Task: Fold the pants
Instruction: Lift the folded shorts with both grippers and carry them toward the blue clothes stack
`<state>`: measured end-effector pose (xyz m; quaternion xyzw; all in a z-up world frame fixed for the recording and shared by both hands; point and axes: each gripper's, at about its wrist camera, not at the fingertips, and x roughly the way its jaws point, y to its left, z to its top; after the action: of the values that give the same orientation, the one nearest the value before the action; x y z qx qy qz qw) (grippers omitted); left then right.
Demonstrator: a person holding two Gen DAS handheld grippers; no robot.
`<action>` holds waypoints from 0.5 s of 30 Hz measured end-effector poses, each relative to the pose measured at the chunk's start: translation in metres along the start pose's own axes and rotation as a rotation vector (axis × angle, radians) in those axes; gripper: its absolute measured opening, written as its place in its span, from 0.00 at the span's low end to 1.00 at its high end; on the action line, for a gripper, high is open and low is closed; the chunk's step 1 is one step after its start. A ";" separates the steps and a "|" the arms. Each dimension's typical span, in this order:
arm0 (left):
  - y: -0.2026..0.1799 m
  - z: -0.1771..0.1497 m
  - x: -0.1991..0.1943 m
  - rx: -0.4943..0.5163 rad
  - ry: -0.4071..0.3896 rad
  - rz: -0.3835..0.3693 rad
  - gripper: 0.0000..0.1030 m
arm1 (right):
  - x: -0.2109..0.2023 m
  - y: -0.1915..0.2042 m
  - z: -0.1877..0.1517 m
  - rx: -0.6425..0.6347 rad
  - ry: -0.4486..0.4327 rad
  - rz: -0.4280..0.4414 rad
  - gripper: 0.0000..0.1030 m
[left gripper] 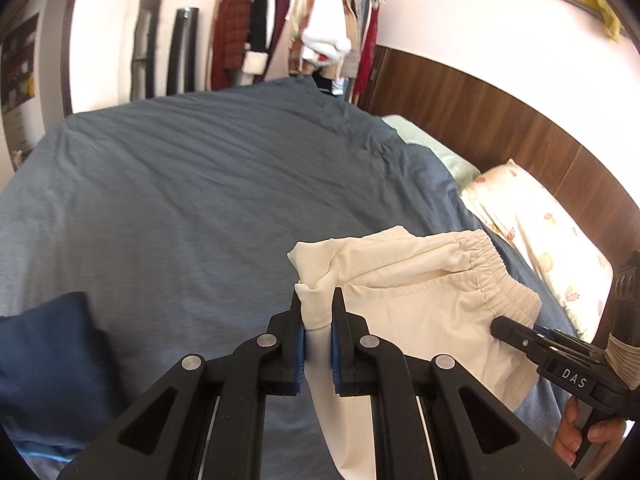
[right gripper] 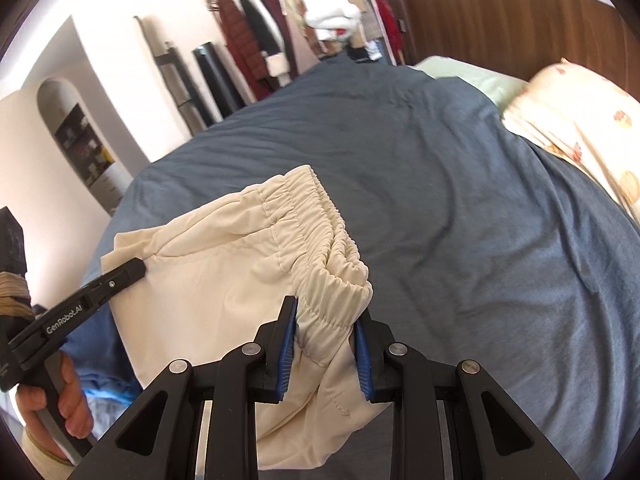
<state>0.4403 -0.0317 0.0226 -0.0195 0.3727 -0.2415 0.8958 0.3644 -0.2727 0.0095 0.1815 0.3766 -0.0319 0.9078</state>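
Cream pants (left gripper: 420, 292) with an elastic waistband (right gripper: 320, 220) hang in the air above the bed, held by both grippers. My left gripper (left gripper: 318, 300) is shut on a bunched corner of the pants at one end of the waist. My right gripper (right gripper: 326, 312) is shut on the gathered waistband at the other end; it also shows in the left wrist view (left gripper: 504, 326). The left gripper shows in the right wrist view (right gripper: 134, 270), pinching the cloth's far corner. The legs hang down out of sight.
A blue-grey duvet (left gripper: 200, 184) covers the bed. A floral pillow (left gripper: 540, 236) and a pale green pillow (left gripper: 440, 152) lie by the wooden headboard (left gripper: 500, 112). A dark blue cloth (left gripper: 52, 364) lies at the near left. A clothes rail (left gripper: 300, 20) stands behind.
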 end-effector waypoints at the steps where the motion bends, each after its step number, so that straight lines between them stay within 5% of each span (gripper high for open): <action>1: 0.005 0.000 -0.008 0.001 -0.008 0.007 0.11 | -0.002 0.006 -0.002 -0.006 -0.003 0.005 0.26; 15: 0.102 -0.010 -0.120 -0.023 -0.096 0.148 0.11 | -0.018 0.127 -0.023 -0.113 -0.025 0.146 0.26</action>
<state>0.4035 0.1138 0.0727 -0.0139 0.3324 -0.1691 0.9278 0.3605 -0.1471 0.0459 0.1564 0.3524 0.0533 0.9211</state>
